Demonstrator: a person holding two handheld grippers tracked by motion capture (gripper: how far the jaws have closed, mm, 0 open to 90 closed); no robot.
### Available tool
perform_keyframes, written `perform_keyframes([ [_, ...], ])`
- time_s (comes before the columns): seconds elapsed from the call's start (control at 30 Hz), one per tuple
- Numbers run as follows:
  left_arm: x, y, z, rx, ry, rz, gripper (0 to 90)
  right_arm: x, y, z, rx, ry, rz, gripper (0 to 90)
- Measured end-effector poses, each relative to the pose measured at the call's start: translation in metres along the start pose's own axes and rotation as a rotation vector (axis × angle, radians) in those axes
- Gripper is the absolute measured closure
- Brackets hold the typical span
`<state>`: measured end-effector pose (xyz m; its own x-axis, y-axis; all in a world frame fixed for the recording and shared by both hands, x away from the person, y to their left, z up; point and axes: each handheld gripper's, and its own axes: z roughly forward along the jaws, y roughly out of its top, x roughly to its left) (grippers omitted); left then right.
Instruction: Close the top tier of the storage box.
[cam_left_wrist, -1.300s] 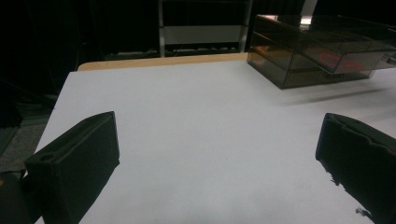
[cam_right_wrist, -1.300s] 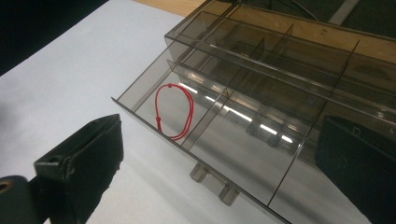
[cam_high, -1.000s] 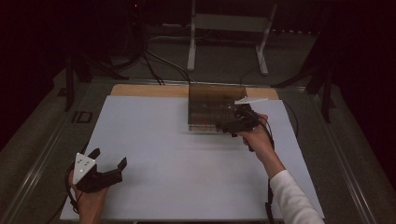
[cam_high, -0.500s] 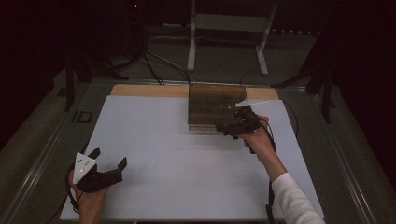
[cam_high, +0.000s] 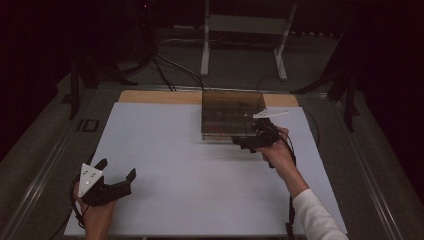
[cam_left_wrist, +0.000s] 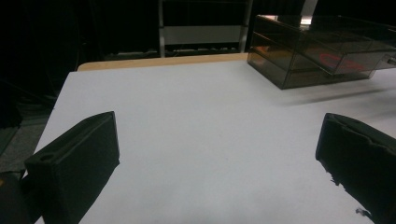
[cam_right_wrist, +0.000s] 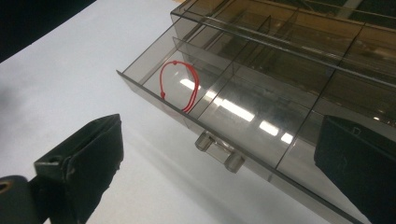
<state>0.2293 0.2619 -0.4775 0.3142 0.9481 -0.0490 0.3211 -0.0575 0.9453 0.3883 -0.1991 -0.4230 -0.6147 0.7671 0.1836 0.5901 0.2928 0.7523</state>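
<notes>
Hovering my open right gripper at the drawer handle mid-frame, I judge retrieving the red cord loop comes next, left gripper open lower left.

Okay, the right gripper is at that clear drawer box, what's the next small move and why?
Probably ease the right gripper forward and close on the drawer handle. Its jaws stand open on either side of the handle, and the drawer with the red string loop is part-way out, so either pulling or pushing needs that grip first.
</notes>
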Motion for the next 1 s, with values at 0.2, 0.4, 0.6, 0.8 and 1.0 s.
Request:
perform_keyframes([
  [0.2, 0.000, 0.000, -0.001, -0.002, 0.003, -0.001, 1.1, 0.001, -0.003, 0.000, -0.002, 0.003, 0.003, 1.7],
  [0.4, 0.000, 0.000, -0.001, 0.000, 0.002, 0.000, 1.1, 0.002, -0.006, -0.001, -0.004, 0.006, 0.006, 1.7],
  [0.6, 0.000, 0.000, -0.001, 0.000, 0.003, 0.001, 1.1, 0.001, -0.009, 0.000, 0.003, 0.008, 0.005, 1.7],
  [0.8, 0.000, 0.000, -0.001, 0.000, 0.003, 0.001, 1.1, 0.003, -0.010, -0.002, 0.007, 0.011, -0.001, 1.7],
  [1.0, 0.000, 0.000, -0.001, 0.000, 0.003, 0.001, 1.1, 0.003, -0.012, -0.004, 0.007, 0.006, 0.007, 3.9],
])
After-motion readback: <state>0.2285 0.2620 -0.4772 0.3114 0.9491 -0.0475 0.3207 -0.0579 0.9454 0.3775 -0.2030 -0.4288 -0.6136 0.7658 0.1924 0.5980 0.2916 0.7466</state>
